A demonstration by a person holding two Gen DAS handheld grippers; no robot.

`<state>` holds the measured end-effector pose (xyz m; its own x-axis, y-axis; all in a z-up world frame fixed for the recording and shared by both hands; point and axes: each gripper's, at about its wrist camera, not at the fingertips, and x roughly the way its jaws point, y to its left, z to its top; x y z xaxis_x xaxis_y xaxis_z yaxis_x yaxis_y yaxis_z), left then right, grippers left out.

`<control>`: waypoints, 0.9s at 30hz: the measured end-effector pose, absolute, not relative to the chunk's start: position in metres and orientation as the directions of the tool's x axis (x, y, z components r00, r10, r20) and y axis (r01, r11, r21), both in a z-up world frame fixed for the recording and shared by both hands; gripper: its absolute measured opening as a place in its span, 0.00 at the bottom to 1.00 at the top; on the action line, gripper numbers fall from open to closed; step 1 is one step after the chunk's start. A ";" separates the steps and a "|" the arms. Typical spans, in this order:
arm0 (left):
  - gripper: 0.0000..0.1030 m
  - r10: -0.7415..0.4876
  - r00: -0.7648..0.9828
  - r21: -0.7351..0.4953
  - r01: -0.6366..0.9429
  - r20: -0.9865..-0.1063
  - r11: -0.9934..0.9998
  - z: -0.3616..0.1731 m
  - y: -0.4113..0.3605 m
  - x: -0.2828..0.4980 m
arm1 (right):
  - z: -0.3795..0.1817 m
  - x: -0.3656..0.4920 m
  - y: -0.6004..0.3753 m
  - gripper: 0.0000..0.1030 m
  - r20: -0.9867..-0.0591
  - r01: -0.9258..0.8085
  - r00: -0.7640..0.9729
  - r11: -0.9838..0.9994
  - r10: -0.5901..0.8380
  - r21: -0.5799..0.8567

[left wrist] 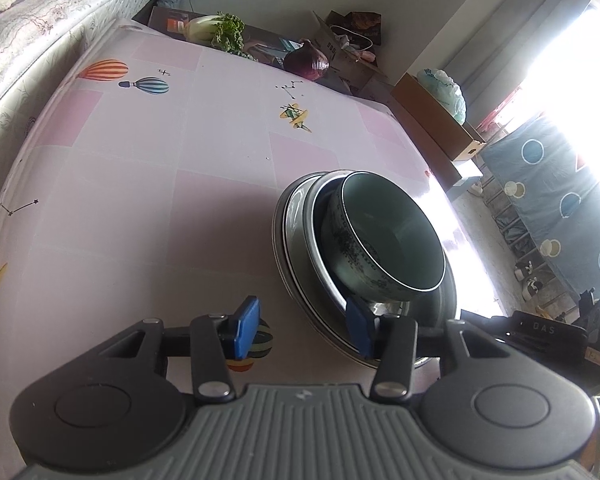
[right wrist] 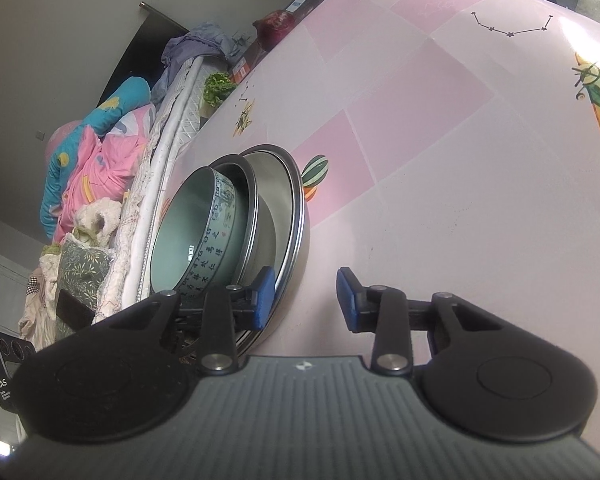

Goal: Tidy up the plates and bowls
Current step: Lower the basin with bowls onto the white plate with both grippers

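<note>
Left wrist view: the left claw (left wrist: 304, 332) hangs low over the counter (left wrist: 140, 208), which is covered in a pink and white checked cloth printed with balloons and planes. Its blue pads stand spread, with nothing pinched between them. The right-hand pad (left wrist: 359, 330) sits just at the near rim of the steel plates (left wrist: 300, 248); whether it touches I cannot tell. The plates lie stacked near the counter's right edge, a steel bowl (left wrist: 320, 240) rests in them, and a pale green ceramic bowl (left wrist: 396, 232) with dark lettering round its wall sits tilted inside that. At the far edge of the counter lie a leafy cabbage (left wrist: 216, 30) and a red onion (left wrist: 306, 65).

Right wrist view: the right claw (right wrist: 306, 300) is also spread and empty, over bare cloth just beside the same stack. Its left-hand pad (right wrist: 263, 298) is close against the outer plate rim (right wrist: 296, 216). A bed (right wrist: 148, 184) with bright bedding runs along the counter's far side.
</note>
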<state>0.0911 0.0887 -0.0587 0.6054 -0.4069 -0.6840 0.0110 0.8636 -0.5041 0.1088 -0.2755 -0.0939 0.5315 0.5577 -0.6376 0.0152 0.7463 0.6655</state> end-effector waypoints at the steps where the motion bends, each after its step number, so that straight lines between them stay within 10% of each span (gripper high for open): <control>1: 0.42 -0.406 0.604 -0.503 0.009 -0.686 0.864 -0.059 0.089 0.090 | -0.093 0.109 -0.273 0.30 -0.639 0.011 0.531 0.750 0.556 0.662; 21: 0.44 -0.464 0.556 -0.581 -0.043 -0.690 0.813 -0.090 0.083 0.104 | -0.099 0.113 -0.265 0.28 -0.636 0.024 0.516 0.733 0.574 0.680; 27: 0.25 -0.480 0.566 -0.600 -0.033 -0.670 0.799 -0.092 0.079 0.106 | -0.098 0.115 -0.261 0.19 -0.630 0.015 0.517 0.730 0.579 0.683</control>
<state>0.1060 0.0788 -0.0915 0.5657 -0.4803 -0.6703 -0.0330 0.7990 -0.6004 0.1147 -0.2607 -0.0980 0.5170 0.5791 -0.6303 0.0147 0.7303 0.6830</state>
